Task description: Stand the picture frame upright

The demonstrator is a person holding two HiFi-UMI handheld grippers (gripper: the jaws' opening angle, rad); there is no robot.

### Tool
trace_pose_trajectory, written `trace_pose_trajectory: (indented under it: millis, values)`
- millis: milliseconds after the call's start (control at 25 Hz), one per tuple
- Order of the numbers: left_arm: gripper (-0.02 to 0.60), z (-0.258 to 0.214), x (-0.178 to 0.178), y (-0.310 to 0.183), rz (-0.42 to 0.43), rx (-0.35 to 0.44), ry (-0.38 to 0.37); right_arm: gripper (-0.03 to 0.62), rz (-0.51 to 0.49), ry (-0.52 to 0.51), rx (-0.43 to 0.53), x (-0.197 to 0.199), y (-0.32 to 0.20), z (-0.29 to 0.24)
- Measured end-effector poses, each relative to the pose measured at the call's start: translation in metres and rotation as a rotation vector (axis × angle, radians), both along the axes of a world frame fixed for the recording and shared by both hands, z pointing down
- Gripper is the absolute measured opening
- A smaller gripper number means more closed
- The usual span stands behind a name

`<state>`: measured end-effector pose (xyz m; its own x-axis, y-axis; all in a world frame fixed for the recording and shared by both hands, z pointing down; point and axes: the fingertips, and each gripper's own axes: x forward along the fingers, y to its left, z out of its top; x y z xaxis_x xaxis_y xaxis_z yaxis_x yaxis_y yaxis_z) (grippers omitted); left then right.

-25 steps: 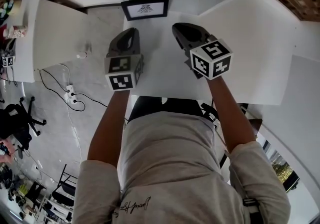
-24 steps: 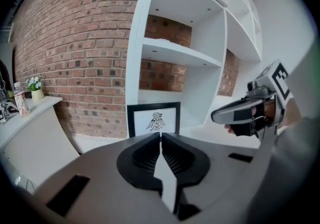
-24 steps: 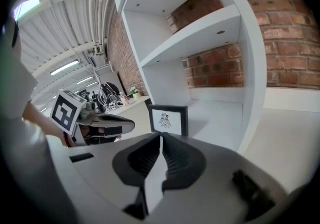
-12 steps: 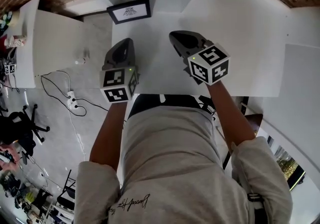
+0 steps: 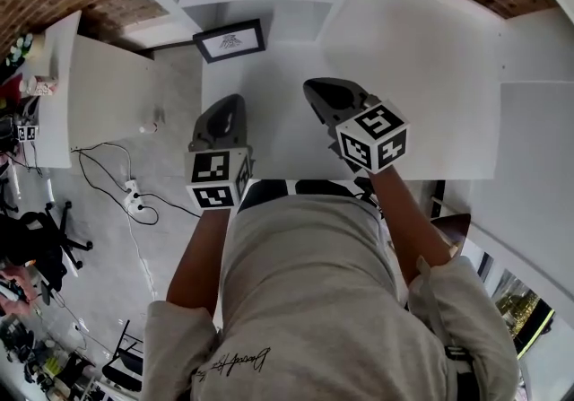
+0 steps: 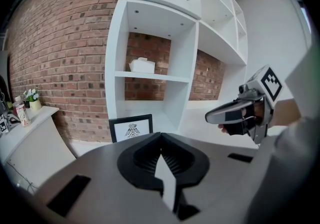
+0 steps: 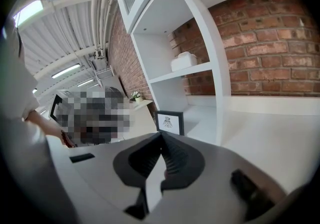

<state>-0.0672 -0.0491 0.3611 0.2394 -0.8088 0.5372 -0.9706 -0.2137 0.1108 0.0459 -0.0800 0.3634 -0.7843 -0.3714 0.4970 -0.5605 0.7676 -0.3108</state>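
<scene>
White bench (image 5: 430,85) under a shelf unit (image 6: 150,42), brick wall behind: the picture frame (image 5: 230,40) stands upright at the bench's far left, just beside the shelf's left upright, print facing the person. I judge the task as good as done. Left gripper (image 5: 231,105) and right gripper (image 5: 316,90) hang over the near part of the bench, well apart from the frame and from each other. Each has its fingers (image 6: 175,158) together on nothing, which fits a frame that now needs no support.
</scene>
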Motion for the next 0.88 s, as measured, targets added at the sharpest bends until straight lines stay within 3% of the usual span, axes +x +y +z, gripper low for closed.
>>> trace_pose_trajectory:
  millis: [480, 880]
  values:
    - [0.016, -0.009, 0.015, 0.022, -0.007, -0.02, 0.079, 0.028, -0.027, -0.007, 0.014, 0.003, 0.023, -0.015]
    - [0.017, -0.032, 0.013, 0.036, -0.034, 0.017, 0.038, 0.028, -0.074, -0.019, 0.027, 0.002, 0.037, -0.025]
